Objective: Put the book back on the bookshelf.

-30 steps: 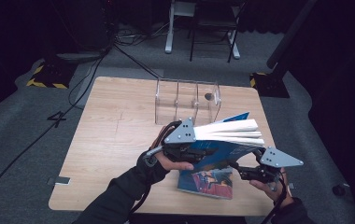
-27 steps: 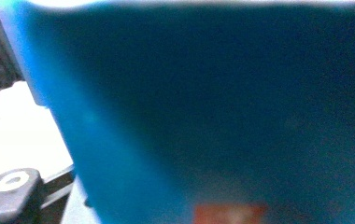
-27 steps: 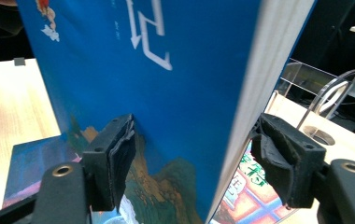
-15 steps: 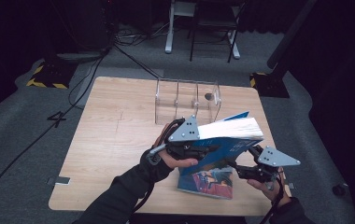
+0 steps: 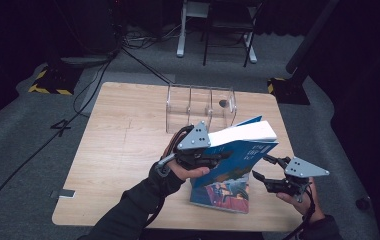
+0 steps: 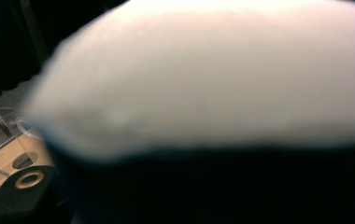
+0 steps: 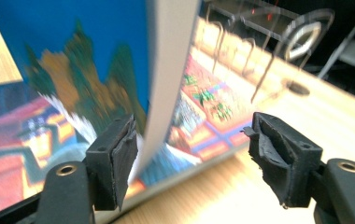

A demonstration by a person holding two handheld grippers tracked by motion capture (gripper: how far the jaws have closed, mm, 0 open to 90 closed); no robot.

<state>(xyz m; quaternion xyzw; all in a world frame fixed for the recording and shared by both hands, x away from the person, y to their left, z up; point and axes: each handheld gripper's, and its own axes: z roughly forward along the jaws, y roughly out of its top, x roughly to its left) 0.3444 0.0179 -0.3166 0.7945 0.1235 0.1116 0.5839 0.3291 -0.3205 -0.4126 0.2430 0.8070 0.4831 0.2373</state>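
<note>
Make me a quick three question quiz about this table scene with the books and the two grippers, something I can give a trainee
1. Which gripper holds the raised blue book off the table?
2. True or false: the right gripper has its jaws clamped on the book's lower edge.
3. What lies flat on the table under the raised book: A) a second book, B) a clear rack, C) a cup?

Key
1. The left gripper; its hand lifts the book at a tilt, white page edges upward.
2. False. In the right gripper view the jaws stand apart, with the book's edge between them nearer the left pad, and the other pad clear of it.
3. A.
</note>
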